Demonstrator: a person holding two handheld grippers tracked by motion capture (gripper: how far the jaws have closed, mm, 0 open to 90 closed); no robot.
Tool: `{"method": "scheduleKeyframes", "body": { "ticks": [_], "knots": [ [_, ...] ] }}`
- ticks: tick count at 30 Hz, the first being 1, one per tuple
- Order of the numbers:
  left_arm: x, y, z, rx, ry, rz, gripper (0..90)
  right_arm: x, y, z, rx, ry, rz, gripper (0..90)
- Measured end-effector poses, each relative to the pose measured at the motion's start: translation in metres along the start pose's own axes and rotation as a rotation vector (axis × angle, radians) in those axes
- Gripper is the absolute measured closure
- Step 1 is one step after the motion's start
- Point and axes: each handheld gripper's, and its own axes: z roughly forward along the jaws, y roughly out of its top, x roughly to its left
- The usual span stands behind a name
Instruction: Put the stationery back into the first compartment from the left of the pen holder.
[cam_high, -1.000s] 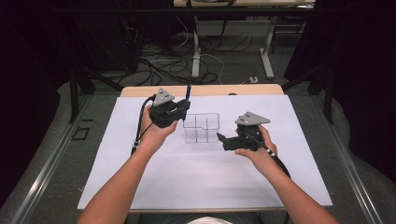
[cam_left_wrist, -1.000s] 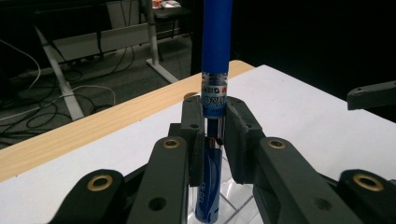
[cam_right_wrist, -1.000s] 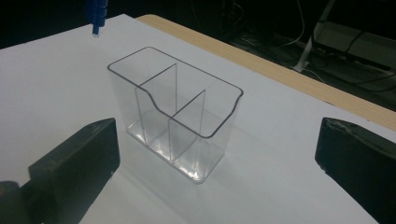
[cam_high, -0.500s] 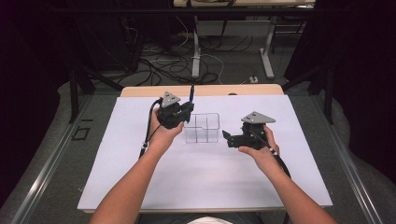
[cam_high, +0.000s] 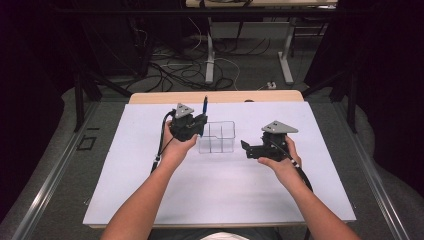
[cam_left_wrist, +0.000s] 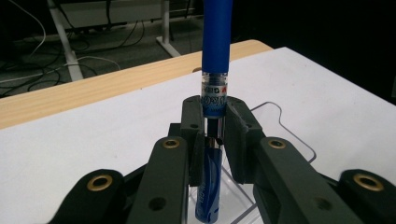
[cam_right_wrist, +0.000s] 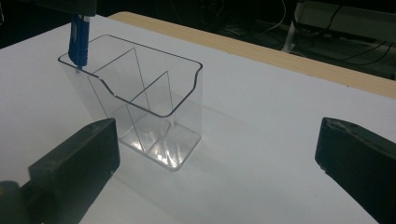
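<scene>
The left gripper (cam_left_wrist: 212, 135) is pinching an upright blue plastic pen (cam_left_wrist: 215, 56) between its fingers, its tip dipping over the clear divided plastic organiser (cam_right_wrist: 140, 100) on the white surface (cam_high: 220, 195). The right gripper (cam_right_wrist: 215, 154) is holding its fingers spread wide, gripping nothing, just beside the organiser

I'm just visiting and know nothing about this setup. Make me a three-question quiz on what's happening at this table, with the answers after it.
1. True or false: the left gripper is shut on the blue pen.
2. How does the pen stand? A) flat on the white table cover B) upright, lower end just inside the rim of the clear divided organizer C) lying across the right gripper
3. In a word or two: how do the right gripper's jaws stand?

Key
1. True; both jaws clamp its barrel.
2. B, at the organizer's left end as seen from above.
3. Wide open, holding nothing, beside the organizer.
</scene>
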Motion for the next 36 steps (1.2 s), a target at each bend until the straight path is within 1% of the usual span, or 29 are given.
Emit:
{"method": "scheduleKeyframes", "body": {
  "ticks": [6,11,13,14,17,19,20,22,24,28,30,31,32,34,36],
  "knots": [
    [0.002,-0.004,0.002,0.014,0.008,-0.007,79.4,0.001,-0.001,0.0,0.004,0.0,0.006,0.0],
    [0.002,-0.005,0.001,0.027,-0.003,-0.021,78.7,0.001,-0.001,0.0,0.005,0.003,0.009,0.0],
    [0.002,-0.004,-0.001,0.023,-0.013,-0.042,74.4,0.002,-0.001,0.0,0.007,0.004,0.011,0.0],
    [0.002,-0.004,-0.003,0.017,-0.005,-0.048,73.2,0.002,-0.002,0.0,0.008,0.006,0.015,0.0],
    [0.004,-0.002,-0.008,0.007,0.006,-0.049,68.6,0.001,-0.002,0.001,0.01,0.007,0.012,0.0],
    [0.005,-0.002,-0.012,-0.003,0.018,-0.044,63.6,0.002,-0.002,0.001,0.011,0.002,0.01,0.0],
    [0.006,-0.001,-0.014,-0.008,0.017,-0.041,61.3,0.002,-0.002,0.001,0.009,0.004,0.009,0.0],
    [0.008,0.0,-0.02,-0.027,0.006,-0.05,56.3,0.002,-0.002,0.0,0.005,0.006,0.014,0.0],
    [0.01,0.0,-0.027,-0.031,-0.003,-0.057,52.1,0.002,-0.002,0.0,0.006,0.006,0.016,0.0],
    [0.015,0.001,-0.039,-0.038,-0.003,-0.052,44.3,0.002,-0.002,0.0,0.007,0.003,0.014,0.0],
    [0.018,0.001,-0.045,-0.041,-0.003,-0.057,41.1,0.002,-0.002,0.0,0.006,0.003,0.013,0.0],
    [0.02,0.001,-0.048,-0.034,-0.007,-0.055,39.7,0.002,-0.002,0.0,0.003,0.004,0.01,0.0],
    [0.021,0.001,-0.05,-0.031,-0.008,-0.051,38.3,0.003,-0.002,0.0,0.004,0.006,0.018,0.0],
    [0.023,0.0,-0.057,-0.022,-0.007,-0.034,35.3,0.003,-0.002,0.0,0.002,0.005,0.013,0.0],
    [0.024,-0.002,-0.063,-0.031,0.0,-0.018,31.8,0.002,-0.002,-0.001,0.002,0.005,0.007,0.0]
  ]
}}
